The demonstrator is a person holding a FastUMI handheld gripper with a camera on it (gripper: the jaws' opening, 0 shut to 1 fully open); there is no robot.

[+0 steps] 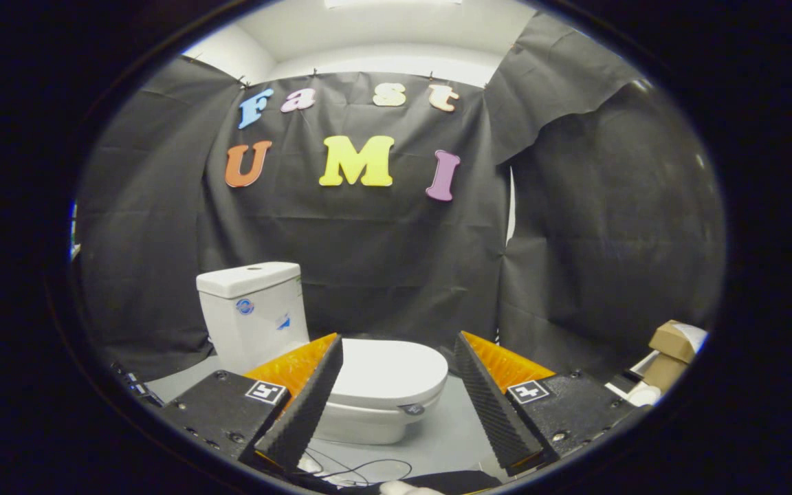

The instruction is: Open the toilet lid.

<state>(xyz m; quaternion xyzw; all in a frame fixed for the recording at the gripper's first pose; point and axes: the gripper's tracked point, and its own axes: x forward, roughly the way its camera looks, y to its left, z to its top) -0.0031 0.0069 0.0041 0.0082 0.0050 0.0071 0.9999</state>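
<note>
A white toilet stands on the grey floor against the black cloth wall. Its tank (253,309) rises behind my left finger, and its lid (386,371) lies flat and closed over the bowl (361,419). My gripper (397,350) is open, with nothing between its fingers. The lid sits beyond the fingertips, showing in the gap between them, and my left finger (306,405) covers its near-left part. My gripper touches nothing.
Brown cardboard boxes (671,344) and small items lie on the floor past my right finger. Thin cables (361,471) run across the grey floor (451,433) in front of the bowl. Black cloth walls close in the space behind and on both sides.
</note>
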